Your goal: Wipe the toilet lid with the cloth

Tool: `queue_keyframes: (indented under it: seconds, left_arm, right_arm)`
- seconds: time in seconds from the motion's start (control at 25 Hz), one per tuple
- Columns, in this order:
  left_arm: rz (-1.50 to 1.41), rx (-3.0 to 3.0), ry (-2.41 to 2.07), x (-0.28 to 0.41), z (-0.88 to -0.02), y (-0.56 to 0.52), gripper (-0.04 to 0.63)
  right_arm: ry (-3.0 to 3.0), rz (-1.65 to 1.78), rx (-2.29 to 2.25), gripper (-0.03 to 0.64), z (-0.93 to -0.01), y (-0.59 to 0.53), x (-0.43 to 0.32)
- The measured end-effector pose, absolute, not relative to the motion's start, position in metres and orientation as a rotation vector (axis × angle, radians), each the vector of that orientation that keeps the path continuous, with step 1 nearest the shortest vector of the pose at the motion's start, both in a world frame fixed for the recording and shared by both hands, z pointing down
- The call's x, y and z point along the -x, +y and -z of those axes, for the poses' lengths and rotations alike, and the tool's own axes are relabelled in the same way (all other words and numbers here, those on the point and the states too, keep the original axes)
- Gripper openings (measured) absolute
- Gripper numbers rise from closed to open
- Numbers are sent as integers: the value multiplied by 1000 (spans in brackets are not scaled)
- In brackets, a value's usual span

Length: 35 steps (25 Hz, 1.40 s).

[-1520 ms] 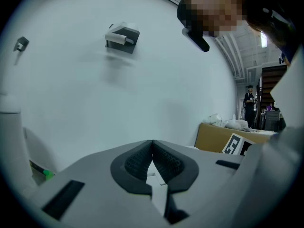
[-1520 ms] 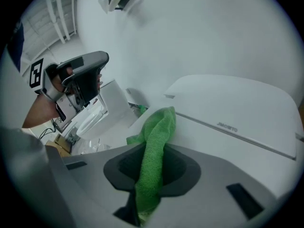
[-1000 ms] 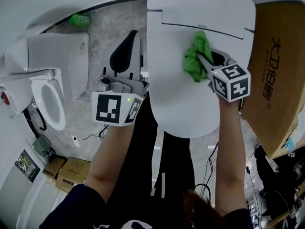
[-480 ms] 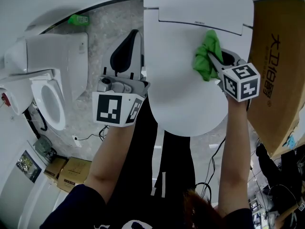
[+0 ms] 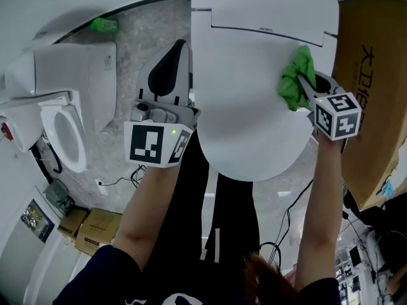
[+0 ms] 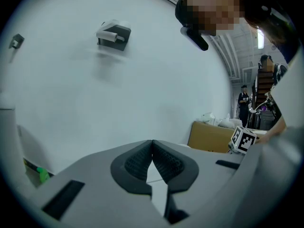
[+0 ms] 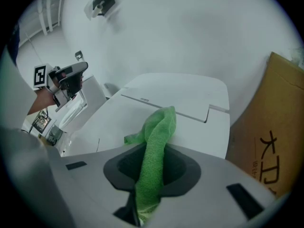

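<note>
The white toilet lid (image 5: 248, 88) lies closed in the middle of the head view, its hinge end far from me. My right gripper (image 5: 304, 81) is shut on a green cloth (image 5: 296, 78) and presses it against the lid's right side, close to the edge. In the right gripper view the green cloth (image 7: 154, 156) runs up between the jaws onto the toilet lid (image 7: 156, 113). My left gripper (image 5: 173, 59) hangs left of the lid over the floor, jaws shut with nothing between them; in its own view the left gripper (image 6: 152, 156) points at a white wall.
A large brown cardboard box (image 5: 375, 88) stands tight against the lid's right side. A second white toilet (image 5: 63, 107) sits at the left over a speckled grey floor (image 5: 137, 37). Small cardboard boxes (image 5: 89, 230) and cables lie lower left.
My right gripper has slid the green cloth across the lid from its middle rightward to near the right edge. The left gripper has stayed where it was.
</note>
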<state>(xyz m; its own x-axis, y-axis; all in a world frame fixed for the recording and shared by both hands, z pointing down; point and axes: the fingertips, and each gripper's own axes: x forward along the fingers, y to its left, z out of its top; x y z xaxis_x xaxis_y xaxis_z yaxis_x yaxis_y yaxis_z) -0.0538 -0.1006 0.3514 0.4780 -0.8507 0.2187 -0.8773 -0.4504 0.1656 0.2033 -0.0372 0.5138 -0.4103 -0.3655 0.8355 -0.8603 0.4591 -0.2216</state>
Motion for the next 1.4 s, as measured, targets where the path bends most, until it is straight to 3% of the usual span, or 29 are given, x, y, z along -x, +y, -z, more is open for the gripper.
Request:
queue_keyframes:
  seconds: [1.08,1.24,1.4]
  left_arm:
    - [-171,-2492,-1443,48,-355,-95,20]
    - [-169,-2491,-1455,54,-353,-96,20]
    - [-142,-2476,-1480,63,-345,-98,20]
  right_arm:
    - [-1707,-716,-1254,86,-510,-17,-313]
    - [-1807,-643,-1276,86,-474,-14,-281]
    - [-2077,-748,-1084,86,-435,2,-174]
